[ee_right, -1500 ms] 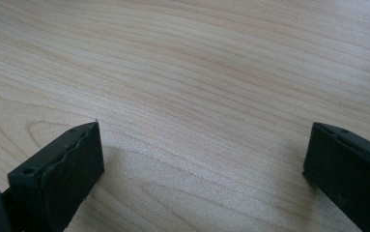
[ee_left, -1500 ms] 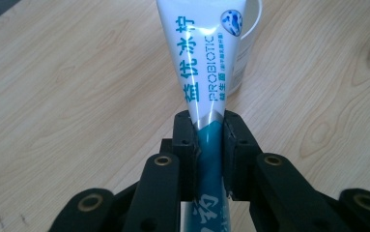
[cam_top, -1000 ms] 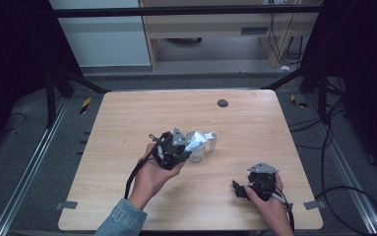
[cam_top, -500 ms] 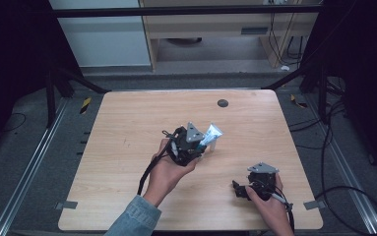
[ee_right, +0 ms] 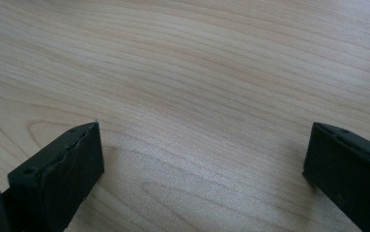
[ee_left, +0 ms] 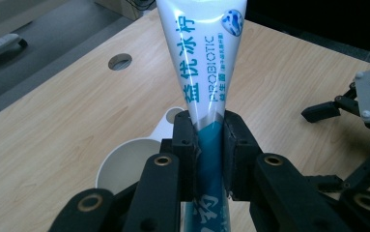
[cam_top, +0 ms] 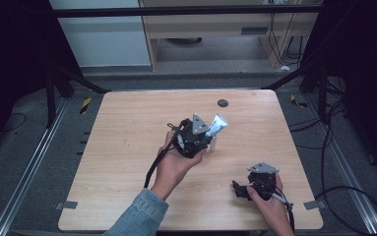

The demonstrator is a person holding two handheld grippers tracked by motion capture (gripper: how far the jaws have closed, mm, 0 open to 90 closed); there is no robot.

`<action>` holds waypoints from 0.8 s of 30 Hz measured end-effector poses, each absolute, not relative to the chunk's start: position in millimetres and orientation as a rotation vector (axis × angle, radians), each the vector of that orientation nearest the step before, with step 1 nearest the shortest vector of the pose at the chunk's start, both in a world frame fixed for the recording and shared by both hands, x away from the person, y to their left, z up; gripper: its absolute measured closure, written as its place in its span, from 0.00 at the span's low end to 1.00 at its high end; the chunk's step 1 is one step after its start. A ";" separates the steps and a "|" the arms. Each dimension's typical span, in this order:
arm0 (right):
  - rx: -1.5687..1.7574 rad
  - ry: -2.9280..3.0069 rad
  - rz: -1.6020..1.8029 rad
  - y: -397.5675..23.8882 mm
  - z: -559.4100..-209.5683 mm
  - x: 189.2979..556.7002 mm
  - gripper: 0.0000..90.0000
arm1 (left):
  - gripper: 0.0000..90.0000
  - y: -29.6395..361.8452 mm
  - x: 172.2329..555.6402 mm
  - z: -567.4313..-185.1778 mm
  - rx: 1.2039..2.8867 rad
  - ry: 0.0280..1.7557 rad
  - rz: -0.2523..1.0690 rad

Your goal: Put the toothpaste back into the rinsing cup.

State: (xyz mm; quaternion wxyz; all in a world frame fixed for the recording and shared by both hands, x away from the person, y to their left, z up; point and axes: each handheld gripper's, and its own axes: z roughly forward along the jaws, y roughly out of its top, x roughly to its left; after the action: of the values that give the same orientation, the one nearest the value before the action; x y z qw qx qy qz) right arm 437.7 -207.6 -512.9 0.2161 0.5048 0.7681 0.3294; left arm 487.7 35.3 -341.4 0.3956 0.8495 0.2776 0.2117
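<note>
Left gripper clamped on a toothpaste tube, right gripper wide open and empty near the table's front edge.

And there's the tube up off the wooden table, pinched at its teal lower part between the left jaws; the left gripper view reads "PROBIOTIC" beside a column of Chinese characters too stylised to make out here, its top end cut off by the frame. Below it sits a white round cup, half hidden behind the jaws; from the high view it's barely a sliver. Over right, the right gripper view gives jaws spread far apart over bare wood grain, nothing between them.
</note>
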 end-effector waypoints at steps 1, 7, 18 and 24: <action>1.401 2.130 0.913 -207.5 -512.8 437.6 0.01 | 0.86 34.3 488.5 -340.5 2.149 0.703 0.546; 1.398 2.130 0.914 -207.6 -512.8 437.7 0.01 | 0.86 28.6 493.2 -339.4 2.125 0.713 0.558; 1.396 2.135 0.913 -207.8 -512.8 437.9 0.01 | 0.86 29.0 497.9 -328.5 2.054 0.722 0.598; 1.398 2.135 0.915 -207.7 -512.8 437.9 0.01 | 0.86 29.5 502.0 -325.8 2.051 0.724 0.605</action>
State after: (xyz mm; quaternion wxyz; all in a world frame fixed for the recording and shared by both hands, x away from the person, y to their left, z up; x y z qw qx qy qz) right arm 437.9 -207.7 -512.8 0.2136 0.5038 0.7693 0.3298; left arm 502.0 29.5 -325.8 0.4277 0.8211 0.2900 0.2424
